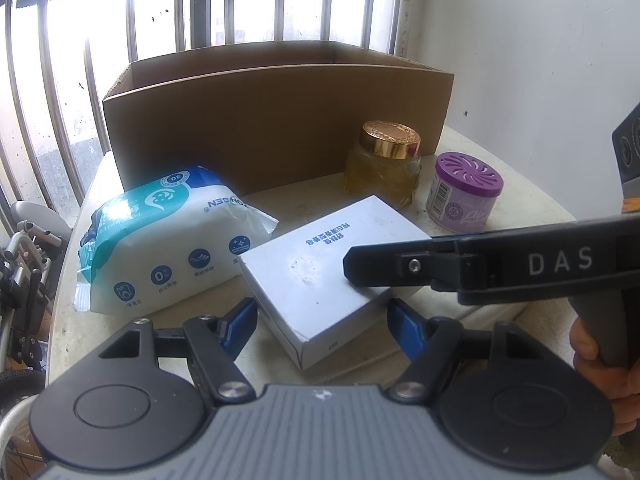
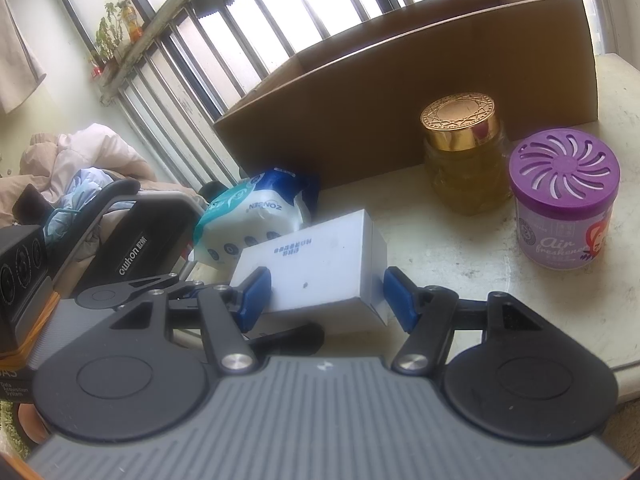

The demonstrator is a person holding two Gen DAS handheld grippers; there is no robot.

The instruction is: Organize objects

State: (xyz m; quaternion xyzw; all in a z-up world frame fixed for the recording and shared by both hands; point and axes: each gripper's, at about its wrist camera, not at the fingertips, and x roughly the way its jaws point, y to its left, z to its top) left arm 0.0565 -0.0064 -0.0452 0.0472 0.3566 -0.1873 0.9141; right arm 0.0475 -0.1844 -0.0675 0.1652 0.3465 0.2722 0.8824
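Note:
A white flat box (image 1: 316, 264) with blue print lies on the pale table (image 1: 520, 188), its near corner between the open blue pads of my left gripper (image 1: 324, 326). My right gripper (image 2: 326, 298) comes in from the right with its pads on either side of the same box (image 2: 320, 264); whether they press it I cannot tell. A wet-wipes pack (image 1: 168, 236) lies left of the box. A gold-lidded jar (image 1: 386, 160) and a purple air freshener (image 1: 466, 188) stand behind, in front of an open cardboard box (image 1: 276, 120).
The barred window (image 1: 248, 4) is behind the cardboard box and a white wall (image 1: 520, 40) to the right. The table edge drops off on the left, where a wheelchair-like frame (image 1: 24, 272) stands. A black machine (image 2: 136, 232) and bedding lie left in the right wrist view.

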